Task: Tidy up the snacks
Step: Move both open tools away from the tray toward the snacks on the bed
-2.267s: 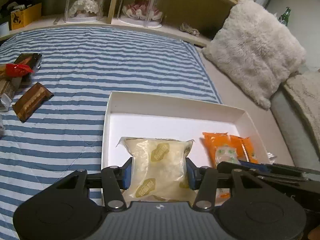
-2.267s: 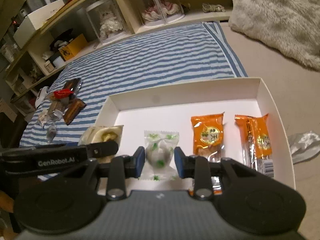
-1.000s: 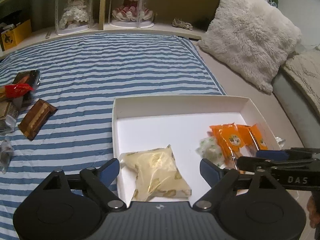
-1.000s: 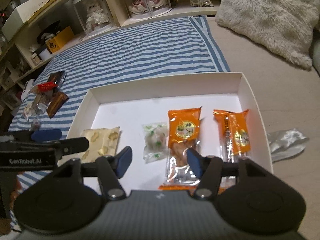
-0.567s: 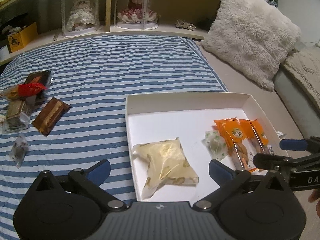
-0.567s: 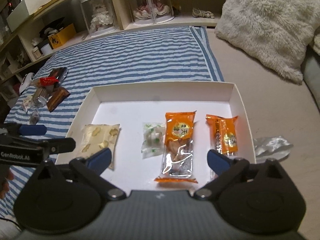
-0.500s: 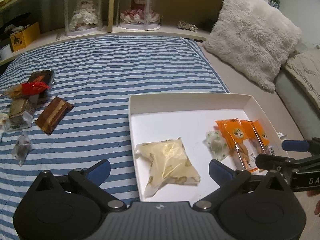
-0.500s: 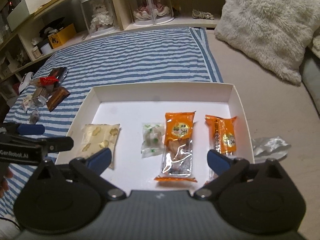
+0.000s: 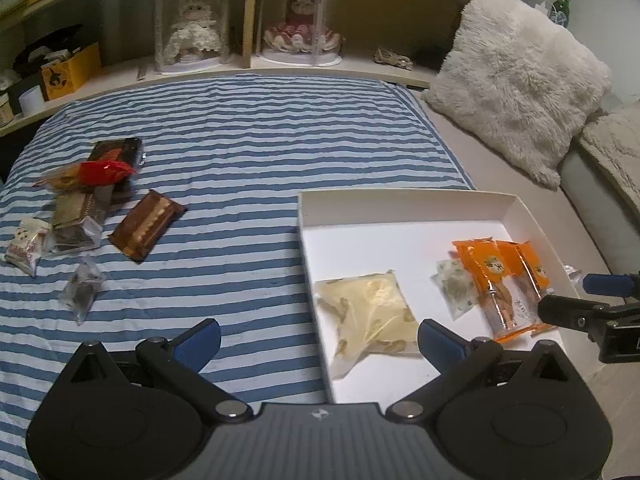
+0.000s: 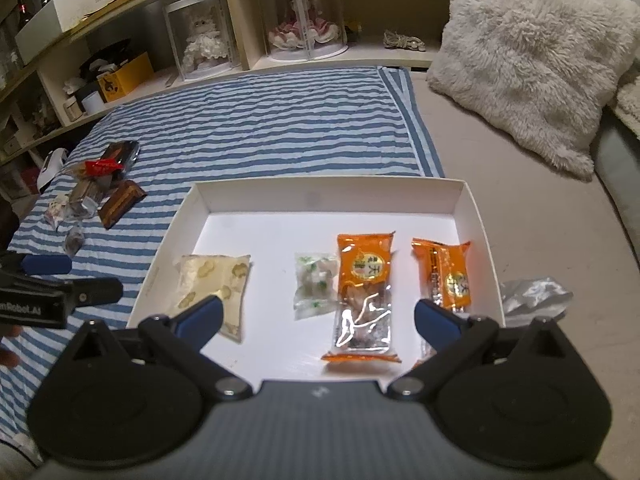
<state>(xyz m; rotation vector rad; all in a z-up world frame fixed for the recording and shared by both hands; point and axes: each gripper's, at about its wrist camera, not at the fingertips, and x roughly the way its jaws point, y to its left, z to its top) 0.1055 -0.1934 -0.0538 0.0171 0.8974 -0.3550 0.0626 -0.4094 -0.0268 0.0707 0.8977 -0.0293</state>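
- White cardboard makes the box (image 10: 478,216), and four snacks are laid in a row inside it: a pale yellow bag (image 10: 214,280), a small green-dotted sweet (image 10: 314,284) and two orange packets (image 10: 364,292) (image 10: 448,276).
- More snacks are left in a little pile on the striped blanket (image 9: 248,152), well apart from the box: a brown bar (image 9: 146,230), a red-wrapped one (image 9: 102,170), a see-through pack (image 9: 76,220) and a small dark sweet (image 9: 82,286).
- Nothing is held by the left gripper (image 9: 318,340); its blue jaws are spread wide, over the box's left edge.
- Nothing is held by the right gripper (image 10: 316,320) either; its jaws are spread wide above the box.
- It is judged that the next snack must be fetched from the pile.
- The brown bar is best picked first, since it lies a bit apart and nothing is on top of it.
- The bar should be pinched across its narrow sides, softly, so it is not crushed.
- It should be set down flat in the bare back part of the box, not on other snacks.
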